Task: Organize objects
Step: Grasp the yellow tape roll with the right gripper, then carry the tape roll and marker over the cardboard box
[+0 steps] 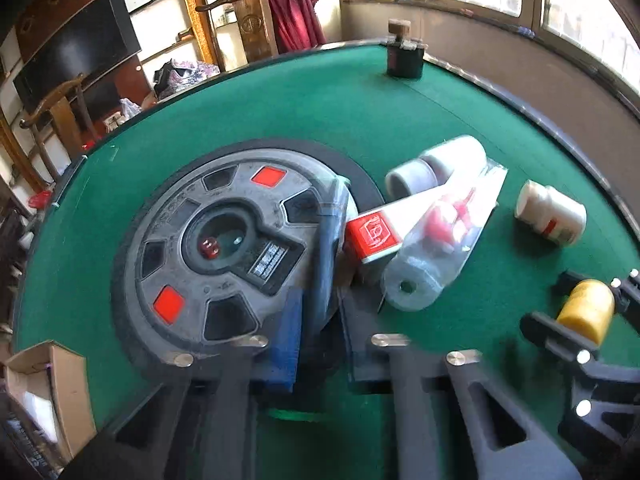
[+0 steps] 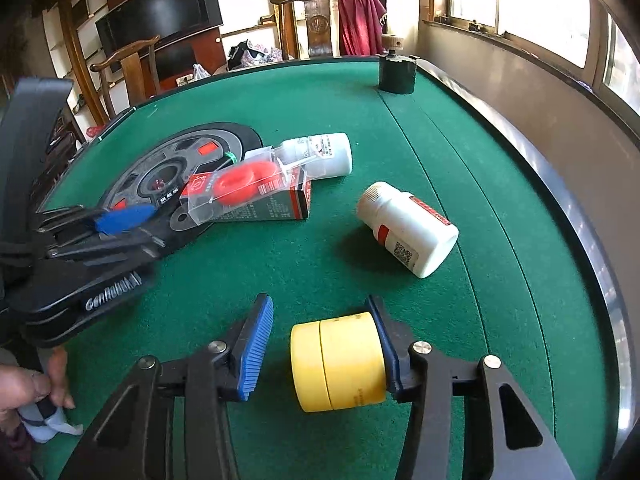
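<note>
Yellow jar (image 2: 338, 362) lies on its side on the green felt (image 2: 320, 272) between my right gripper's (image 2: 320, 354) parted jaws, axis crosswise; right pad touching, left clear. Left gripper (image 1: 316, 320) is closed, apparently on a dark tube (image 1: 326, 256).

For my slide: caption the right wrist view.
Right hand-held gripper straddles a yellow jar on the green table, white bottle beyond.

The bench (image 2: 420, 152) wears matt green felt, slightly napped, inside a glossy metal rim. The grey round panel (image 1: 224, 248) is dull, scuffed plastic. A clear blister pack (image 2: 240, 184) shines (glossy film over red plastic). The white bottle (image 2: 408, 228) and yellow jar (image 2: 340, 364) look smooth plastic. The right tool (image 2: 320, 344) has ribbed blue rubbery pads.
</note>
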A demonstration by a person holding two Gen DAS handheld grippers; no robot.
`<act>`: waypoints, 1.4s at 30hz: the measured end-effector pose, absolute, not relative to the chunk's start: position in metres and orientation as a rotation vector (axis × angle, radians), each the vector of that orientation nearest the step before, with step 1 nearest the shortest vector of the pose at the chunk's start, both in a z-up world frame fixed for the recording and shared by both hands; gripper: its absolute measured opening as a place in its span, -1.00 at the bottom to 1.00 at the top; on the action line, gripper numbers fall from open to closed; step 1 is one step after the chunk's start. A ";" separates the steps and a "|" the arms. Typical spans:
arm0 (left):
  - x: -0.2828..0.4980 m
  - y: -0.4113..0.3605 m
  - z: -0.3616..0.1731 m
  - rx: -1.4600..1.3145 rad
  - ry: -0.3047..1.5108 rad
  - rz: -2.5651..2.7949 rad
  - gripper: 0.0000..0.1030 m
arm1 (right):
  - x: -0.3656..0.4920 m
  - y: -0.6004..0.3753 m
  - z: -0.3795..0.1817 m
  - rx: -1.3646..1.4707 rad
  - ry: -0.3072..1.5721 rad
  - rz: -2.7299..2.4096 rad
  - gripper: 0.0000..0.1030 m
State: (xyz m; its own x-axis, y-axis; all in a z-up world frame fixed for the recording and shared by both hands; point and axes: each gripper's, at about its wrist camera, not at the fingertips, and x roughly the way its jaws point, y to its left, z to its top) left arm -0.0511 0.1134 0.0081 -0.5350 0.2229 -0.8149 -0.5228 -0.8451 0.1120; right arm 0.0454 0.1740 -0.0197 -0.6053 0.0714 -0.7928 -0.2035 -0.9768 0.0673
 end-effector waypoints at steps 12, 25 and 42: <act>-0.035 0.095 0.008 -1.275 0.311 2.368 -0.42 | 0.044 0.168 -0.021 -1.316 0.150 2.670 0.02; -0.005 0.077 0.017 -1.233 0.249 2.372 -0.73 | 0.045 0.173 -0.020 -1.290 0.214 2.683 0.00; 0.062 -0.007 0.077 -1.061 0.242 2.569 -0.72 | 0.070 0.155 -0.002 -1.242 0.238 2.720 -0.33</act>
State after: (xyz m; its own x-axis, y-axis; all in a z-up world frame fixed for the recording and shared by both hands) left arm 0.0625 -0.0074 0.0775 -0.6585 0.2527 -0.7089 -0.3807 -0.9244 0.0242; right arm 0.0702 0.1555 -0.0017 -0.6489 0.0627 -0.7583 -0.1934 -0.9775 0.0846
